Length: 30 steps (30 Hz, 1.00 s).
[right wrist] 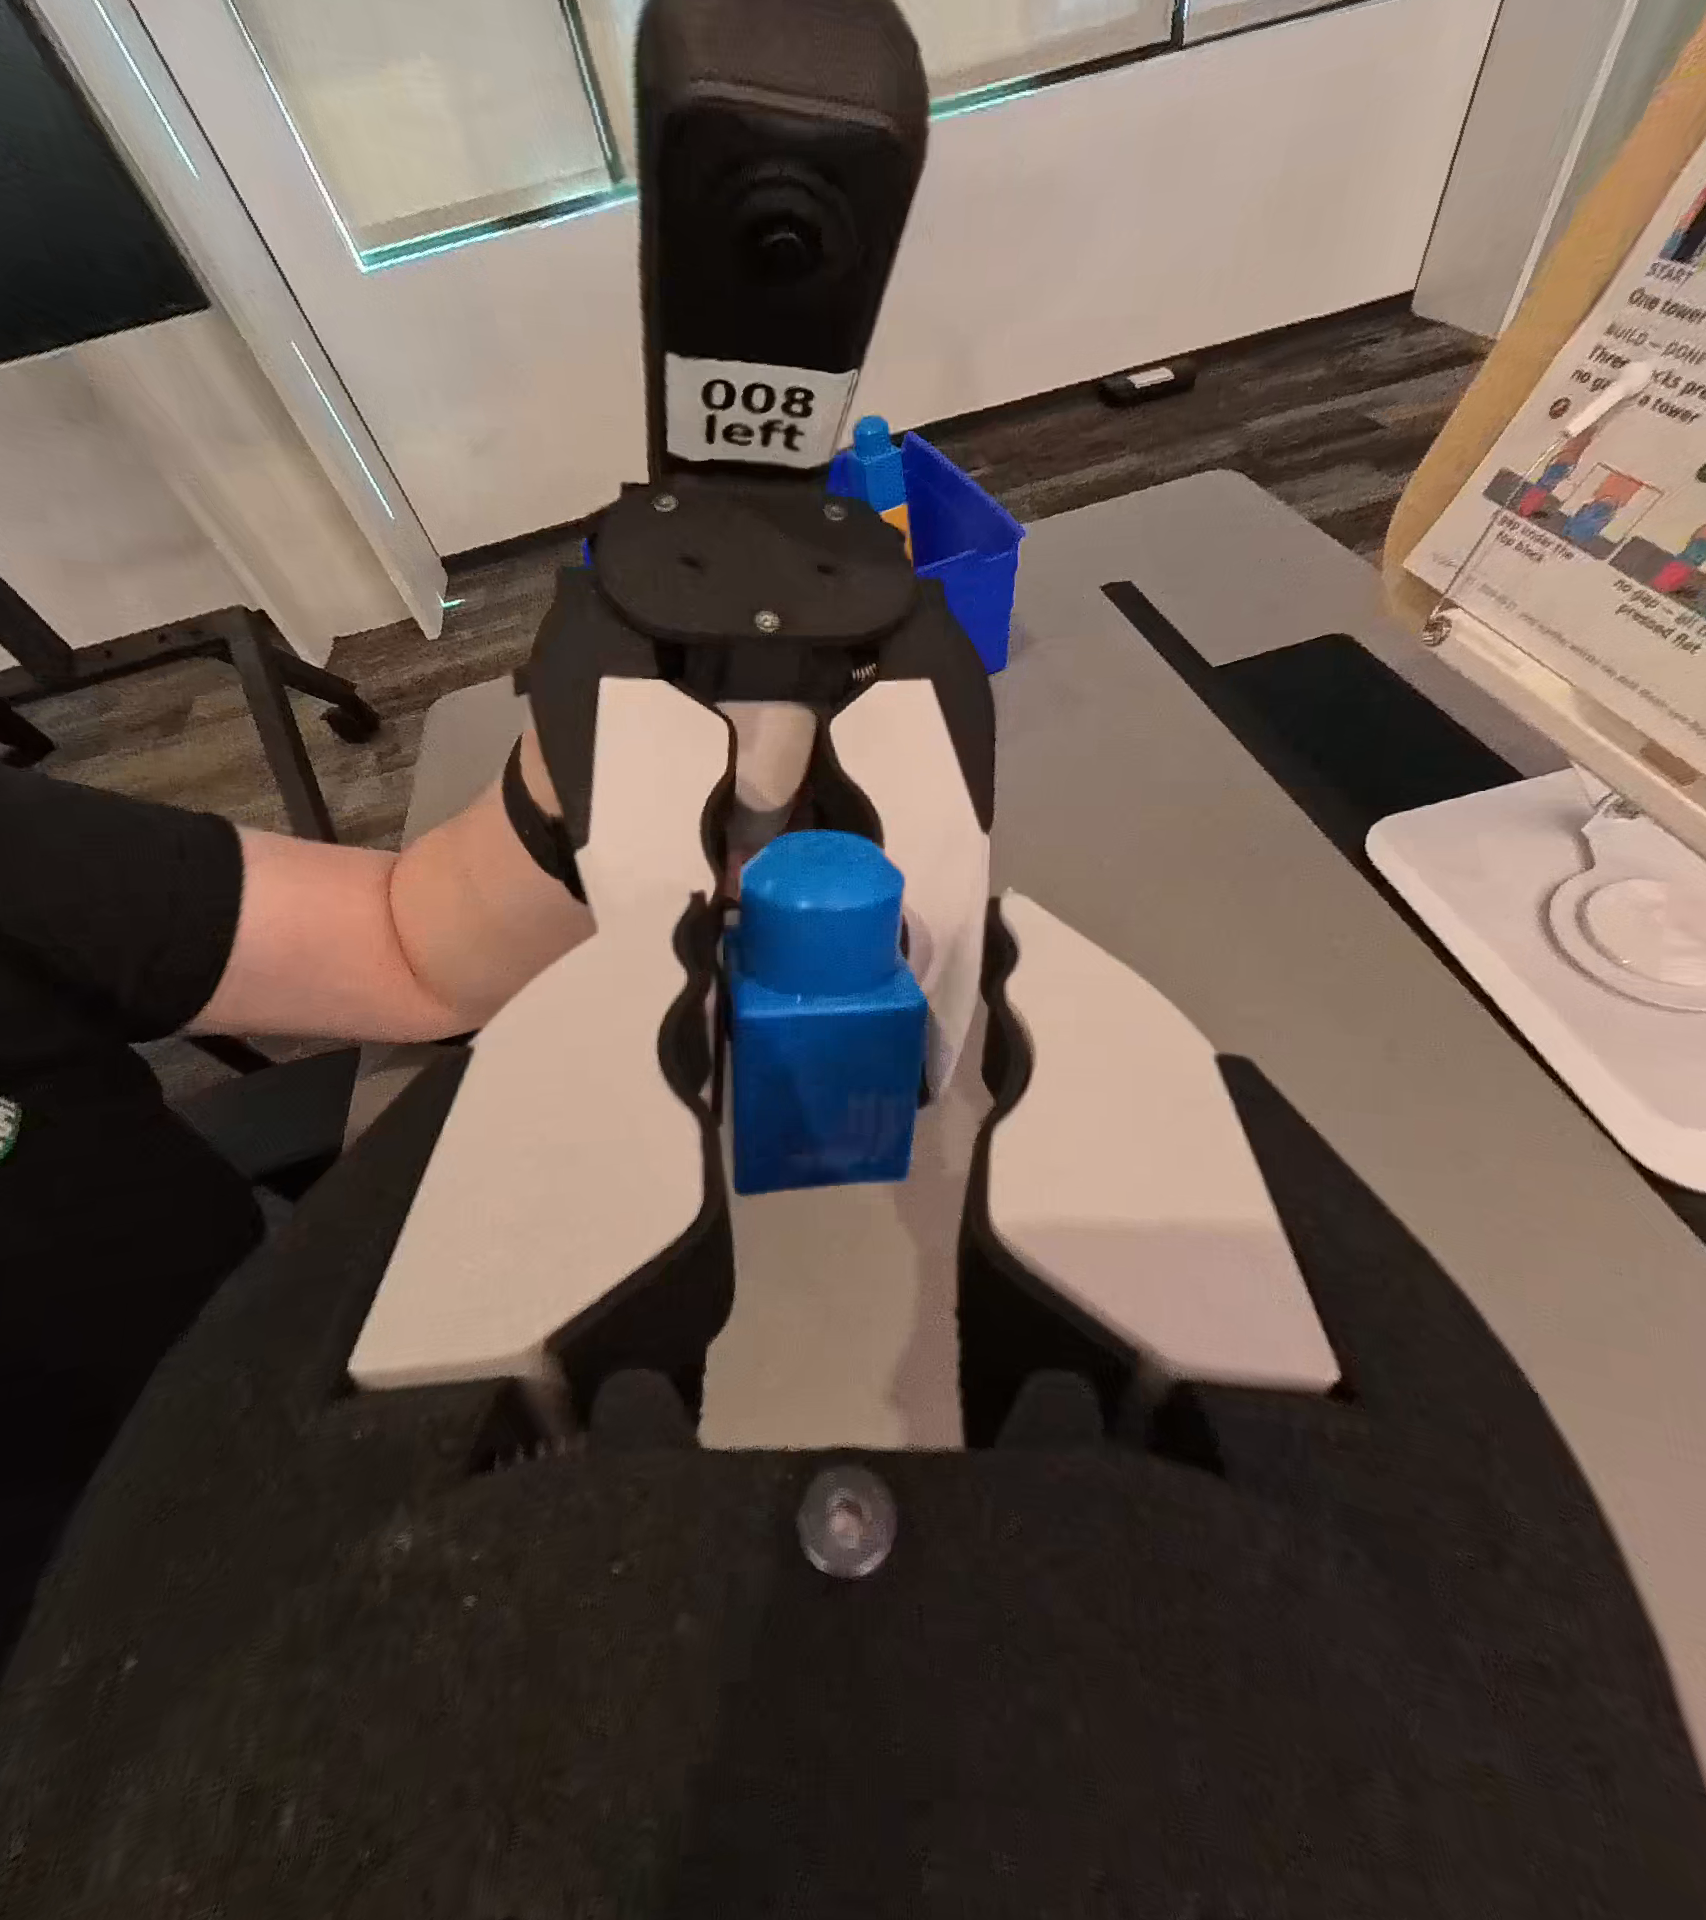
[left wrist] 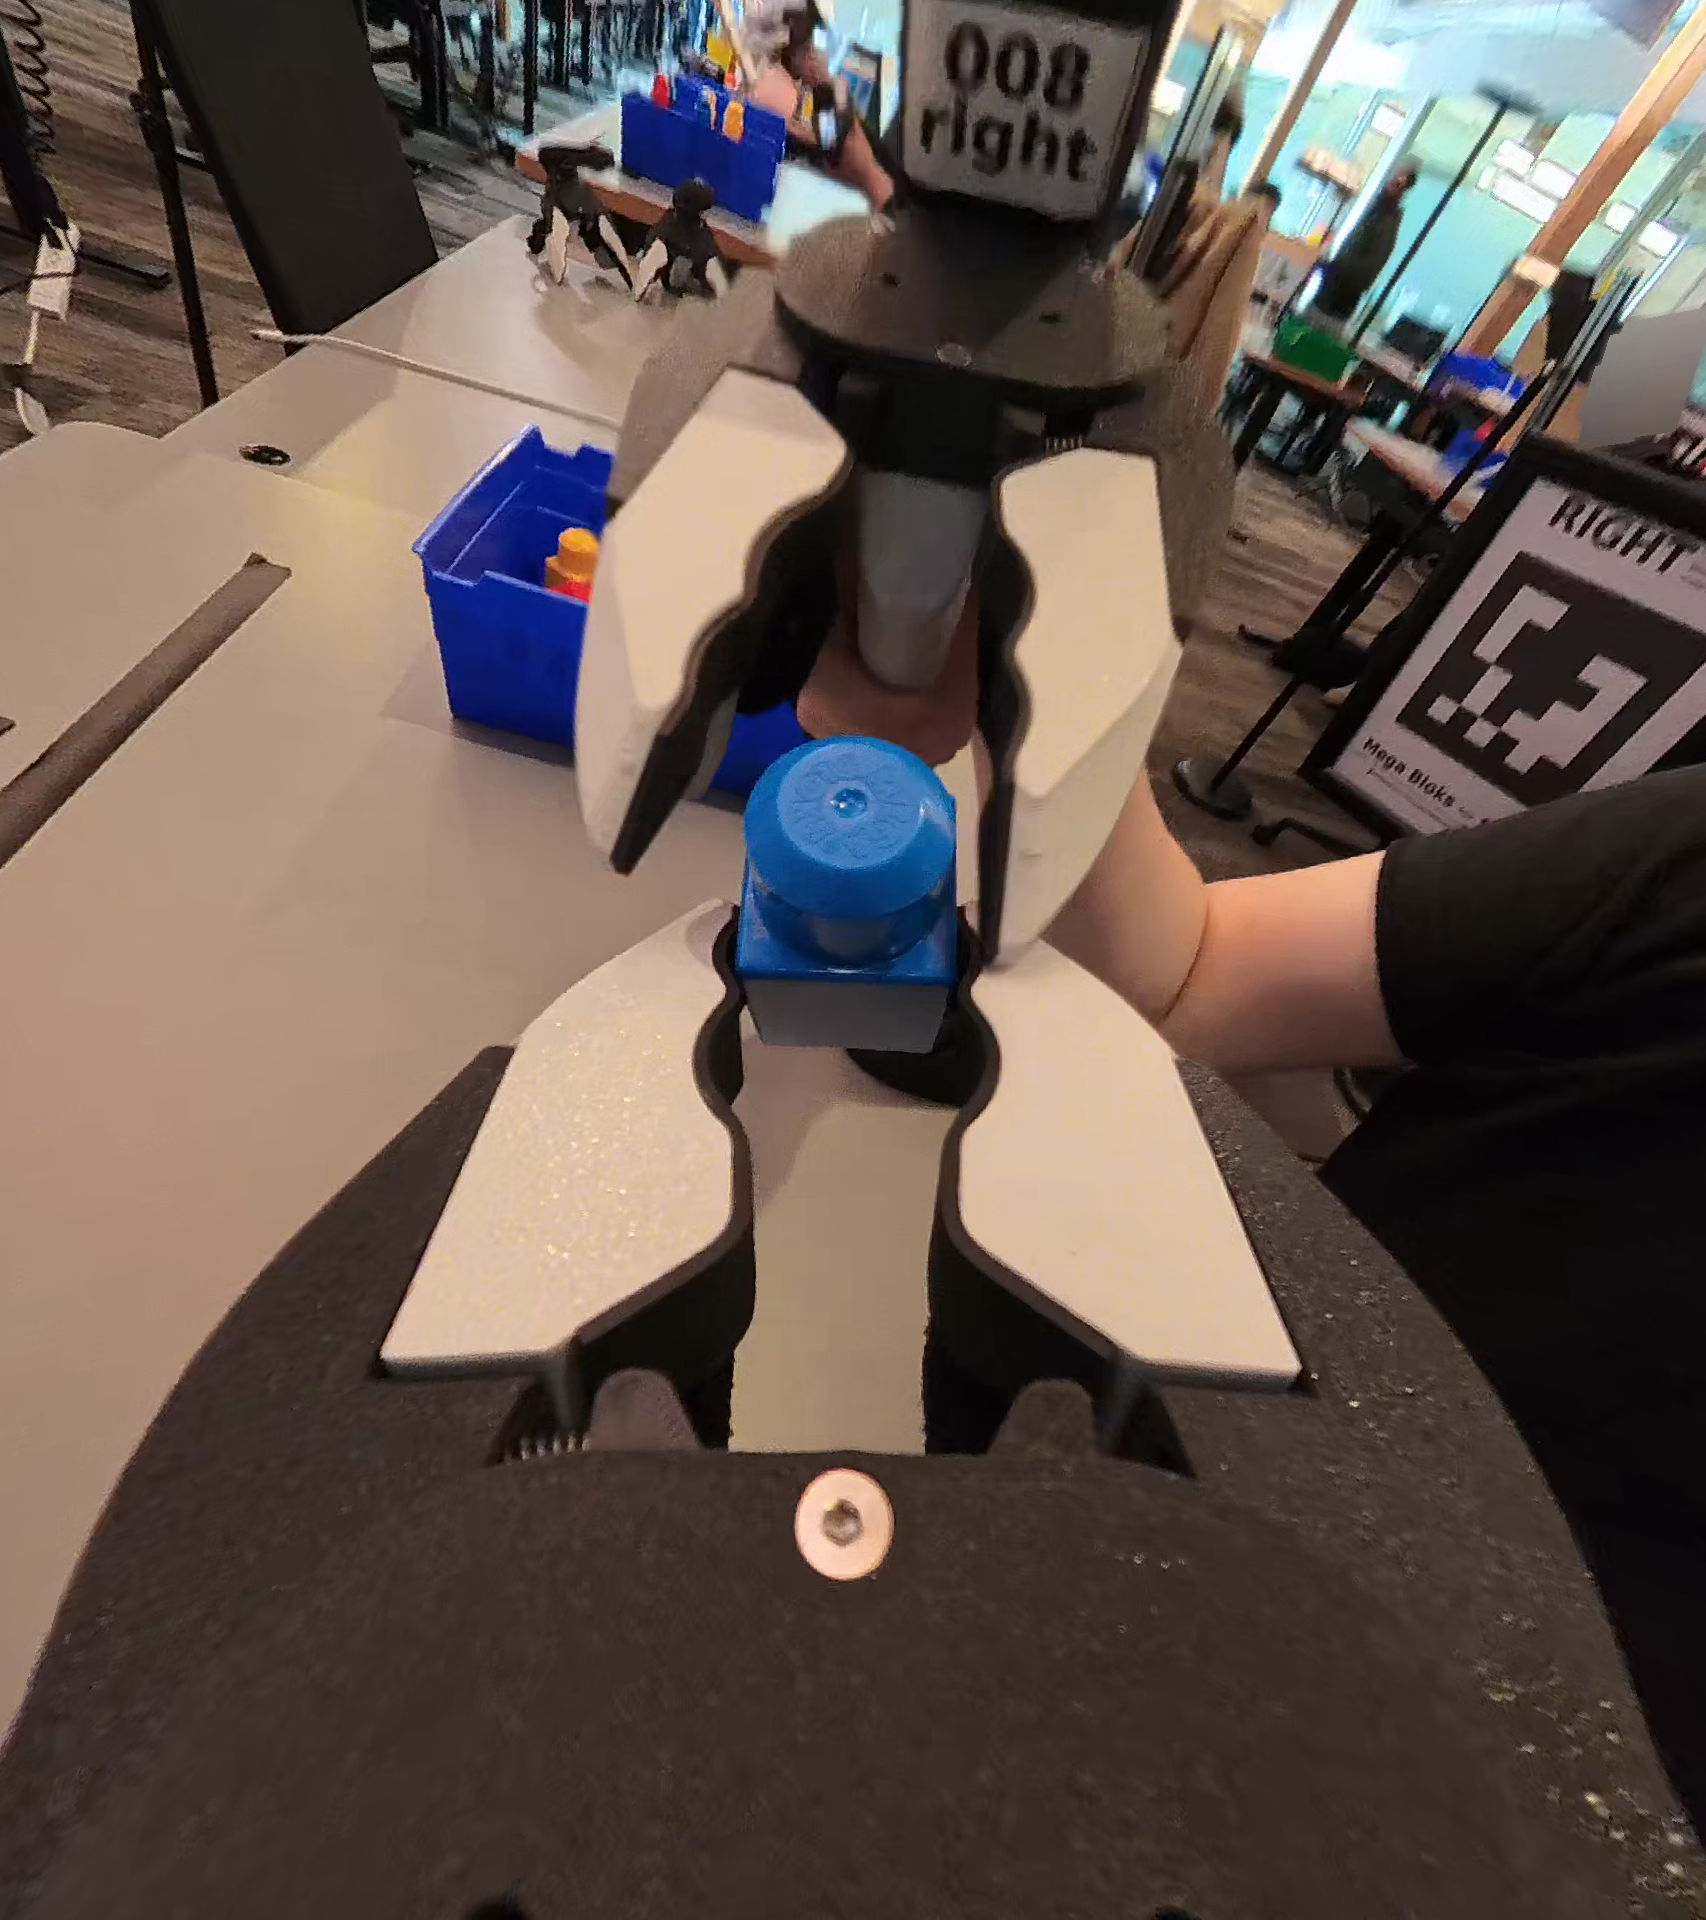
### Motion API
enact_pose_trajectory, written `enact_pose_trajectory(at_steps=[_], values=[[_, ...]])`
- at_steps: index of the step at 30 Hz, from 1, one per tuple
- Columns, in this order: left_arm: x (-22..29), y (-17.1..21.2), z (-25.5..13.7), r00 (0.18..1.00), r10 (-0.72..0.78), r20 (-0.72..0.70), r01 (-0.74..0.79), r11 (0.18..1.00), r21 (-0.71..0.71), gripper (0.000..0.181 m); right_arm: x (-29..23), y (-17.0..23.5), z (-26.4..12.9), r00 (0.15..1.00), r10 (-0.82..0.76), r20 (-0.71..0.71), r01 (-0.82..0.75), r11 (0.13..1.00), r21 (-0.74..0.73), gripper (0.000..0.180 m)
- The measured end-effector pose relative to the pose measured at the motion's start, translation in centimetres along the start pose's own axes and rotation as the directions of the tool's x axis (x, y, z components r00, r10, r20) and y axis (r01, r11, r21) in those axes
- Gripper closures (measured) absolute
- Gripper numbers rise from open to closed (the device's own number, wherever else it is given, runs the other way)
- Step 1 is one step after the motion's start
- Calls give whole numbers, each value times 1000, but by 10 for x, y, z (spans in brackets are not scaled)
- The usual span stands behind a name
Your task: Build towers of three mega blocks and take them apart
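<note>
A single blue mega block (left wrist: pixel 844 966) stands upright, stud up, held above the grey table (left wrist: pixel 205 935). My left gripper (left wrist: pixel 849 951) is shut on the block's square base. My right gripper (left wrist: pixel 818 904) faces it from the other side, open, with its fingers either side of the block's stud. In the right wrist view the same block (right wrist: pixel 818 1060) sits between my right gripper's (right wrist: pixel 849 920) fingers, with a gap on the right side. The left gripper (right wrist: pixel 792 966) is behind the block.
A blue bin (left wrist: pixel 496 634) on the table holds an orange and red block (left wrist: pixel 574 561); it also shows in the right wrist view (right wrist: pixel 968 551). An instruction board (right wrist: pixel 1638 436) on a white base (right wrist: pixel 1514 997) stands at the right. A marker sign (left wrist: pixel 1555 665) stands beside the table.
</note>
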State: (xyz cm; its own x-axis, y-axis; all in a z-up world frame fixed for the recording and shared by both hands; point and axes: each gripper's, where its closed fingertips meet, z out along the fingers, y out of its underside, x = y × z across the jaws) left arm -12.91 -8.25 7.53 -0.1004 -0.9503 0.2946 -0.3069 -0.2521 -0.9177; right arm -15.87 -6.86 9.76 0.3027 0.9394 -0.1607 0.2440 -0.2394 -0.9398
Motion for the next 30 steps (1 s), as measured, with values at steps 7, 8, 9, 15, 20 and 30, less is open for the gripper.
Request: enact_pose_trajectory(at_steps=[7,8,9,15,20,30], values=[[-3,-3,-1,998,33,46,-34,999,16,129,6,-5,-17,997,-54,-51,54,999,-2,151],[-2,-6,-3,998,38,50,-39,999,27,127,11,-6,-34,994,-62,-91,63,998,8,151],[-3,-8,-6,997,44,61,-46,998,35,127,21,-6,-56,986,-65,-156,68,998,13,151],[-3,-13,-27,995,51,81,-55,997,59,130,138,136,-277,476,227,-850,-433,902,-1,151],[-8,-13,-35,994,41,97,-47,997,64,133,157,231,-323,331,424,-843,-643,755,127,151],[31,-54,-147,908,67,414,-164,965,205,133,167,185,-344,331,415,-847,-436,864,253,135]])
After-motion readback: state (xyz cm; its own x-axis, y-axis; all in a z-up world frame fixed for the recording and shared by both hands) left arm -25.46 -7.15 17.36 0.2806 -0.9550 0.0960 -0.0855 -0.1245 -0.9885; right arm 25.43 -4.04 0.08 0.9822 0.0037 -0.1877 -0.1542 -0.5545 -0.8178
